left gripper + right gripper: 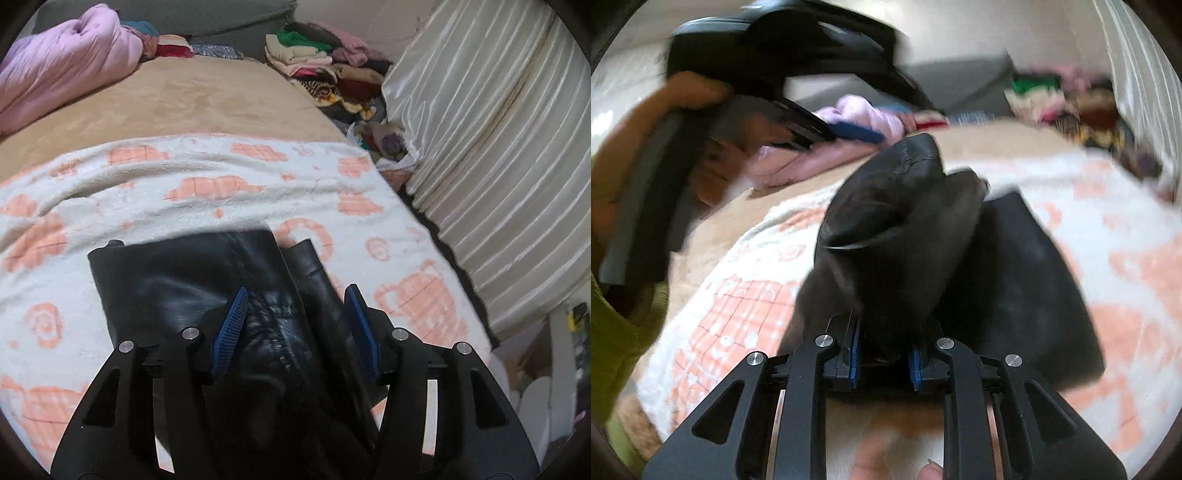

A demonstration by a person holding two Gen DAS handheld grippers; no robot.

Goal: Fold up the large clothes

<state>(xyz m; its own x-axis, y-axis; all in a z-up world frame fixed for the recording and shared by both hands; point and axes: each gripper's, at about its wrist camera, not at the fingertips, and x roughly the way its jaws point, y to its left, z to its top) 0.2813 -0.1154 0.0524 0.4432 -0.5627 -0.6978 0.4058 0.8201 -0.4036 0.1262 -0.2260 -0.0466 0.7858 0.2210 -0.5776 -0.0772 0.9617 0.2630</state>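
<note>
Bedding fills both views: a white blanket (207,206) with peach prints lies ahead of and under both tongs, over a tan cover (192,96). Beyond the left tongs sit a pink quilt (62,55) to the left and piled clothes (325,62) to the right. A black leather garment (177,280) lies folded on the blanket. Left tongs (297,332) hover over it, jaws apart, gripping nothing. Right tongs (884,354) are clenched on a raised fold of the garment.
</note>
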